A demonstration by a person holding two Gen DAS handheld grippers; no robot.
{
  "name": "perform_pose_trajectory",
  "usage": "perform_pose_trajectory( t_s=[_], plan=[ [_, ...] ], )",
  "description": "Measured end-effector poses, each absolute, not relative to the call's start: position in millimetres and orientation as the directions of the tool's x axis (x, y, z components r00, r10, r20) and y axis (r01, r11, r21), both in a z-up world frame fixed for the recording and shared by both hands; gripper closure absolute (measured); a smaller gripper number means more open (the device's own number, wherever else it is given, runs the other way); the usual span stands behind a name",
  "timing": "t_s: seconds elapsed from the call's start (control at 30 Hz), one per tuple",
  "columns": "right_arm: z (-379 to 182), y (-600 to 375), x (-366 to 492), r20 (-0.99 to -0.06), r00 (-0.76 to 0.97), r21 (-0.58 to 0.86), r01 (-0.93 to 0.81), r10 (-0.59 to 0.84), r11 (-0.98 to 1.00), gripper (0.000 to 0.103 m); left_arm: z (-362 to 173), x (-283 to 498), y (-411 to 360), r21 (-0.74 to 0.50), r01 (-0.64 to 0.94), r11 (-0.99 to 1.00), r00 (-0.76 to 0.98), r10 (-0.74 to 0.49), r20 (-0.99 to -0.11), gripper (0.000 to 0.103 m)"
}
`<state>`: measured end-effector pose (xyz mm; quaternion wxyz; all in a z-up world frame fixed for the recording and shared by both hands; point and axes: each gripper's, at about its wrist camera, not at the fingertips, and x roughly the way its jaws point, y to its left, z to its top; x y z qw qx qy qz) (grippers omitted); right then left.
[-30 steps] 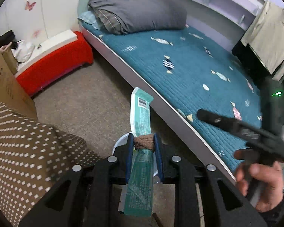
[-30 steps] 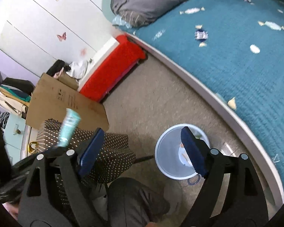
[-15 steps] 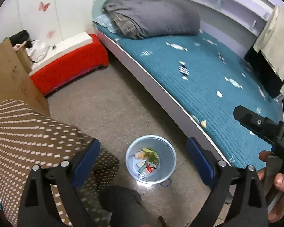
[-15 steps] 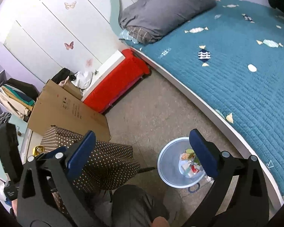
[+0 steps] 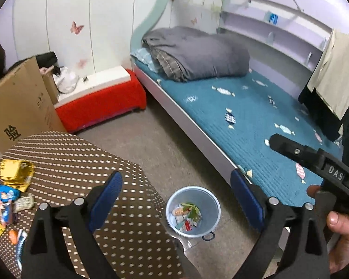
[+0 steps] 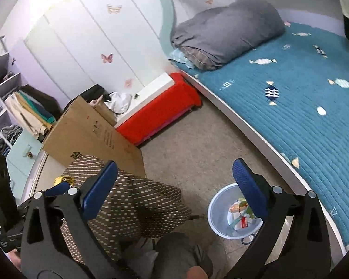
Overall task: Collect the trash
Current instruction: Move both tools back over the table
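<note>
1. The left tongs (image 5: 174, 190) stand wide open with nothing between the blue pads; a second ago they pinched a green wrapper above the bin (image 5: 193, 211), half a second ago they were already spread over it.
2. So the wrapper has gone in, I'd say (a green scrap among the litter in the bin looks like it, though I can't be sure it's the same piece).
3. The bin sits on the floor (image 5: 165, 148) between the worktop (image 5: 86, 162) and the bed (image 5: 244, 121), well below the left tongs.
4. The right tongs (image 6: 174, 186) are also spread wide and empty, up over the gap between worktop and bin; in the left view they show only as a dark arm at the right edge, gripped by the right hand (image 5: 342, 227).
5. More trash waits on the worktop's left side: a gold foil (image 5: 16, 172), a blue packet (image 5: 5, 197), a crumpled wad (image 5: 24, 203), and a yellow bit at the edge.
6. One drop done, then; the job isn't finished. The left tongs are nearer that pile, so I'd expect them to swing back for the foil next (light, crinkly stuff, easy to pinch but apt to slip).
</note>
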<state>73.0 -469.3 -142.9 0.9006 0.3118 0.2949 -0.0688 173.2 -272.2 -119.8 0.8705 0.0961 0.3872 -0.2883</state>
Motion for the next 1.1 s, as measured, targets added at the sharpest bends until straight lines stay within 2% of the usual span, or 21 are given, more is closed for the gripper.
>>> perform_pose_trajectory(
  t_s=[0.47,0.8,1.1],
  plan=[
    [-92.3,-390.0,93.5,-0.536,0.836,0.446,0.165,0.115,0.88,0.006,-88.9,157.1,-189.7,-0.028,0.511,0.859,0.64,-0.402,-0.655,0.01],
    [-63.5,-324.8,103.7,-0.533,0.834,0.354,0.063,0.146,0.933,0.006,-90.2,155.0,-111.5,-0.045,0.427,0.903,0.678,-0.353,-0.644,0.01],
    [-60.6,-263.8,119.2,-0.558,0.812,0.281,-0.01,0.172,0.96,0.006,-105.1,151.7,-46.1,-0.058,0.338,0.939,0.692,-0.29,-0.662,0.01]
  ],
)
